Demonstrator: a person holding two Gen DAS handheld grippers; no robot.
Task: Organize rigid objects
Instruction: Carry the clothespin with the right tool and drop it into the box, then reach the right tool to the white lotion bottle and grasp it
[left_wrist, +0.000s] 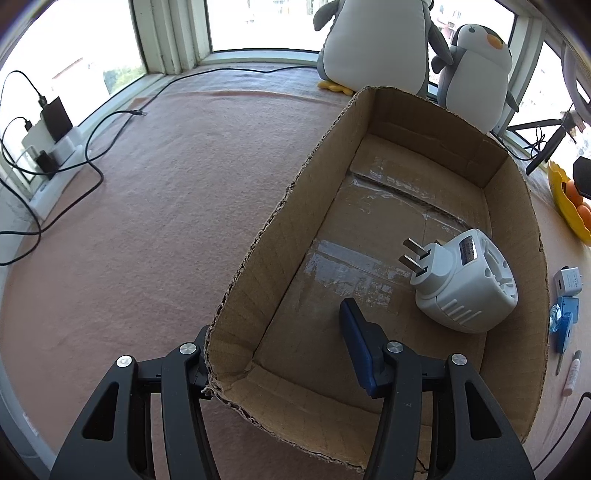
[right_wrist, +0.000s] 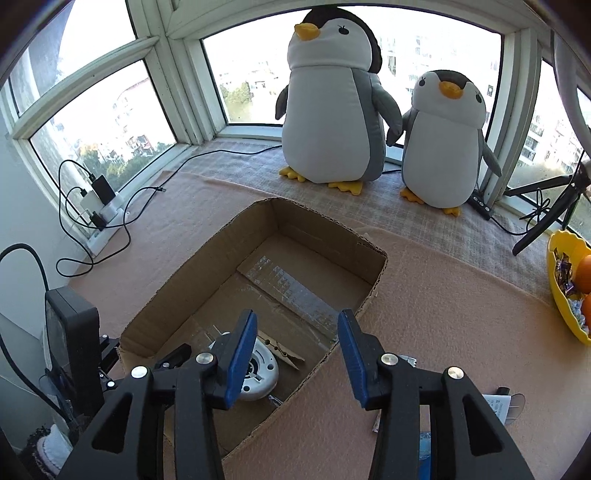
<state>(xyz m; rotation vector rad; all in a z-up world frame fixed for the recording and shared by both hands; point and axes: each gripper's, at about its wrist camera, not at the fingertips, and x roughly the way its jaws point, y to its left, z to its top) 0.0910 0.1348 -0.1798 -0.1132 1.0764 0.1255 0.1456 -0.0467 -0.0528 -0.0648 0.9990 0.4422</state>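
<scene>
While the cardboard box (left_wrist: 258, 236) is gripped at its near-left corner by the left gripper (left_wrist: 275, 349), jaws clenched on the wall, a white plug adapter (left_wrist: 463, 282) is seen lying inside, bottom-right. Right gripper (right_wrist: 297, 356) is held w/ jaws released, nothing between.

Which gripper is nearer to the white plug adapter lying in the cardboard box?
Right. The right gripper hangs open just above the plug adapter, one finger overlapping it; the left gripper straddles the cardboard box at its corner, adapter further off.
</scene>
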